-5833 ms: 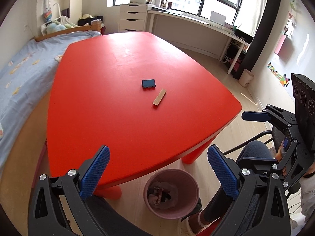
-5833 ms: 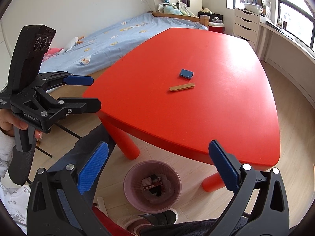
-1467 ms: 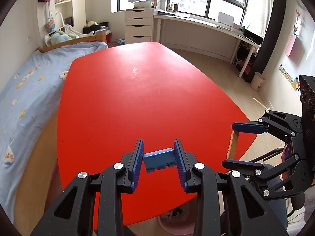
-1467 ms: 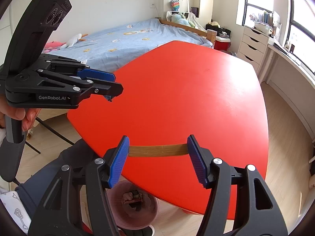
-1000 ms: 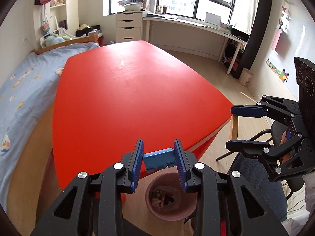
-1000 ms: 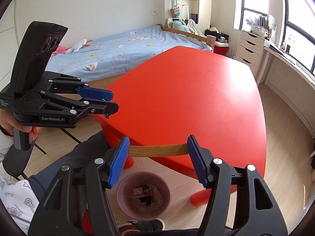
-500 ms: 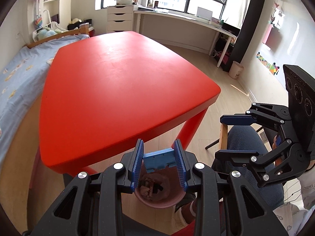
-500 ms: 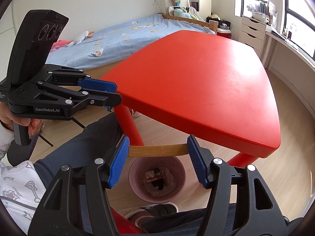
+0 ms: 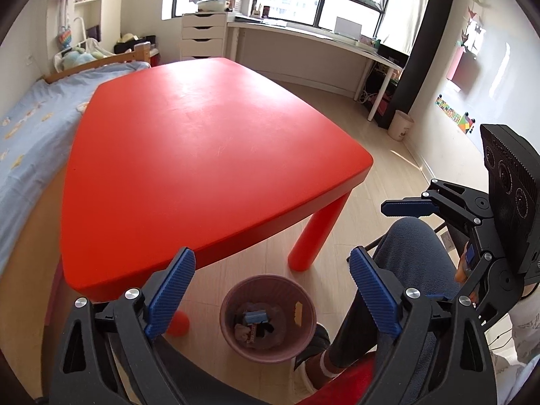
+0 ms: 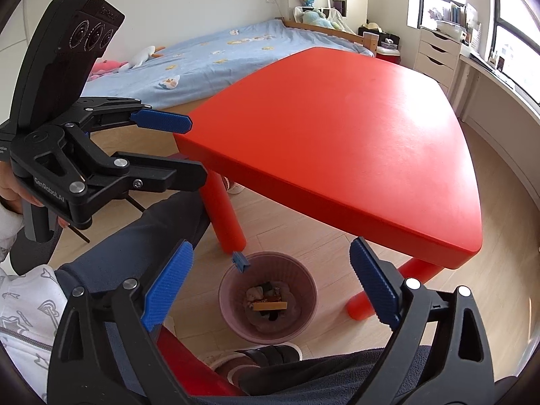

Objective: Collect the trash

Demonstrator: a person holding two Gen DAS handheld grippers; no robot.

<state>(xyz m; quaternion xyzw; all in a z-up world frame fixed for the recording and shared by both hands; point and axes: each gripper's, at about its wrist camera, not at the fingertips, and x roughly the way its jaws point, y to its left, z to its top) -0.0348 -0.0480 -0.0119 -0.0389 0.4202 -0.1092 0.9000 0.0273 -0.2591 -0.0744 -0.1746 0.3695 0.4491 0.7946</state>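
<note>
A pink bin (image 9: 226, 307) (image 10: 223, 290) stands on the floor below both grippers, by the red table's corner. My left gripper (image 9: 271, 290) (image 10: 184, 146) is opening wide, with nothing between its fingers. The small blue piece (image 10: 240, 262) is in the air at the bin's near rim; from the left wrist it shows over the bin's contents (image 9: 255, 316). My right gripper (image 10: 271, 287) is opening too and holds nothing; one of its pads (image 9: 408, 208) shows at the right. The wooden strip (image 10: 270, 305) (image 9: 297, 310) lies inside the bin.
The red table (image 9: 202, 155) (image 10: 337, 128) rises just behind the bin, its legs (image 10: 224, 216) (image 9: 315, 236) on either side. A seated person's knees (image 9: 408, 249) (image 10: 135, 249) and a slippered foot (image 10: 266, 354) flank the bin. A bed (image 10: 202, 57) lies beyond.
Both grippers opened wide over the bin. The left let go of the blue piece and the right let go of the wooden strip; both dropped toward the bin.
</note>
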